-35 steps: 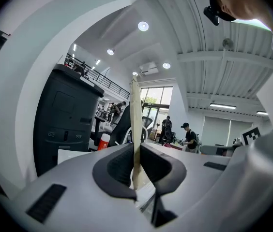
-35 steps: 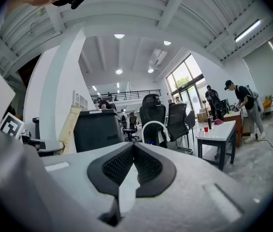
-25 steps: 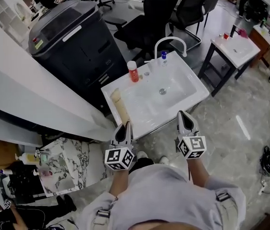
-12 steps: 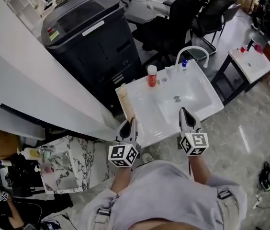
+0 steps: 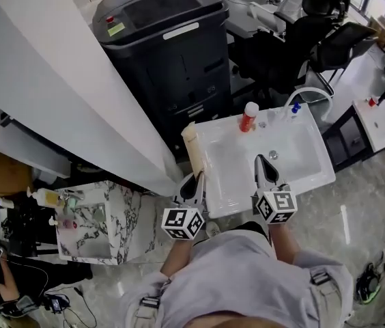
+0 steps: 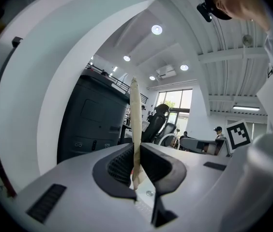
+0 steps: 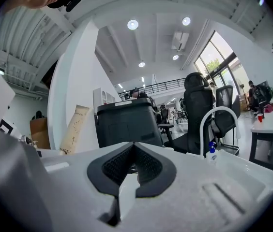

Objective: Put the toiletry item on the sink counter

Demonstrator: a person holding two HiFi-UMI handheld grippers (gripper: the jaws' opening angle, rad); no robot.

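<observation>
The left gripper (image 5: 192, 186) has its fingers clenched on a cream-coloured tube (image 5: 194, 152). In the left gripper view the tube is seen only from its thin edge, as a pale strip that rises straight up from between the two dark pads. Its lower end is buried between the pads and cannot be seen.

In the head view the tube lies along the left edge of the white sink counter (image 5: 237, 200), with its far end pointing away from the person. It is not possible to tell from any view whether the tube touches the counter or is held a little above it. In the right gripper view the flat face of the tube shows at the left, leaning slightly. There is some print on it, but the letters are too small to read, and the gripper body cuts off the bottom part.

The right gripper (image 5: 264, 168) has its fingers pressed together, with nothing between them. It is over the basin, just beside the drain (image 5: 272, 155).

At the back rim of the counter stands a red bottle (image 5: 248, 117) with a white cap. Near it are a curved white faucet (image 5: 313, 93) and a small bottle with a blue cap (image 5: 295, 108). Behind the counter is a big black machine (image 5: 165, 39). The person's torso hides the floor in front of the counter.
</observation>
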